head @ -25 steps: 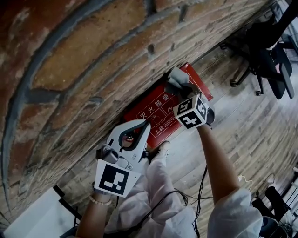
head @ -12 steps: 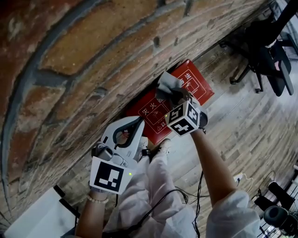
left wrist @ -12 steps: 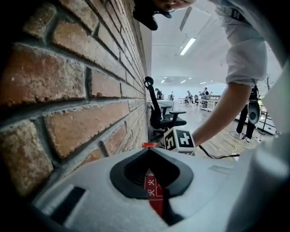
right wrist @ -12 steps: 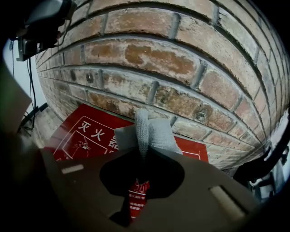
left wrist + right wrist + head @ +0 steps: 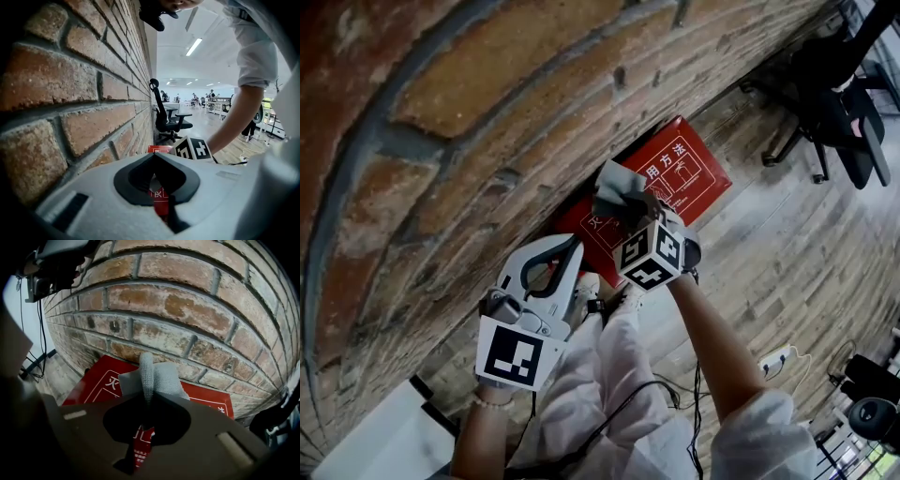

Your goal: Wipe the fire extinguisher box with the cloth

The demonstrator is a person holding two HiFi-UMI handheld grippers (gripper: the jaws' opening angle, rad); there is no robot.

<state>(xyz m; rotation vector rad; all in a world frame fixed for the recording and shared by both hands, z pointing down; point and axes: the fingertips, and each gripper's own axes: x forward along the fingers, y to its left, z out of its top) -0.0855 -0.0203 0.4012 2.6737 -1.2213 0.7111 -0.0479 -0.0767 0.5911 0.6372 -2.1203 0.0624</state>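
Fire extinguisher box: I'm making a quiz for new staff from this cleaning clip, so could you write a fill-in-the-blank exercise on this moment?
1. The right gripper is shut on a grey ____.
2. The box is coloured ____.
3. The box stands against a ____ wall.
4. The left gripper is shut and holds ____.
Missing words: cloth; red; brick; nothing.
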